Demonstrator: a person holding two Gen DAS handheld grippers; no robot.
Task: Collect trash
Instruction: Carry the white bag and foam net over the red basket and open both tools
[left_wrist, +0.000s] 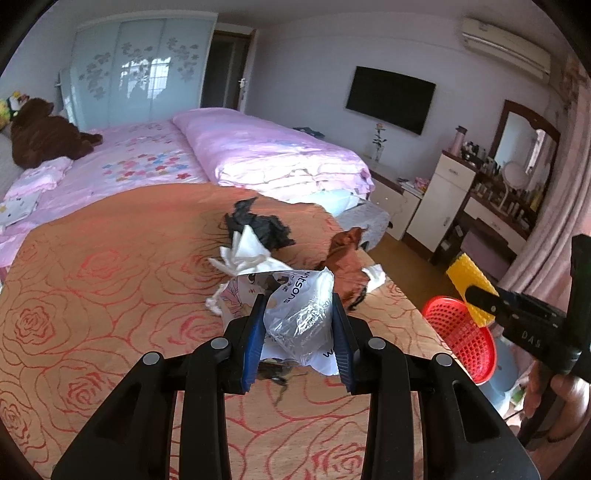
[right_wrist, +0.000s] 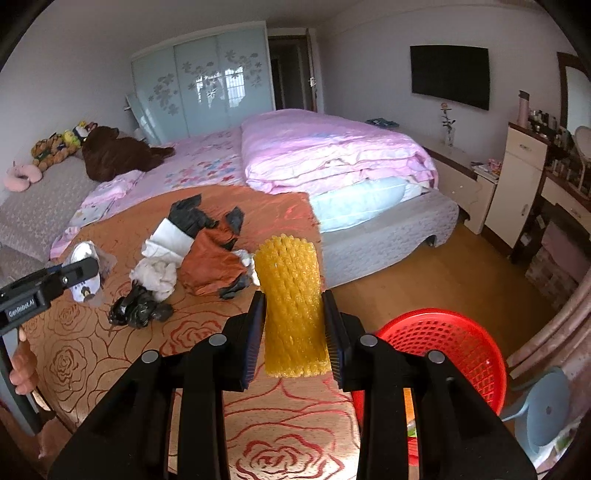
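trash is in both my tools at once. starting on the left, my left tool is clenched on a crinkled white plastic bag with printed lettering, lifted just clear of the bed cover with its red rose pattern. past it, the rest of the pile lies on that cover: white tissue, a black bag behind it, and a brown bag to the right, all bunched close together. the right wrist view also shows another black scrap at the near edge of the pile.

moving right, my right tool is clamped on a yellow foam net sleeve, held upright between the blue pads over the edge of the bed. just to the right and lower sits the red basket on the floor beside the bed, near a pale blue stool.

by my reckoning the job is somewhere early to middle: two pieces are picked up but neither is in the basket yet, and at least four pieces wait on the bed. i can't see clearly what the basket holds already. next i'd judge both loads need carrying over the basket and letting go.
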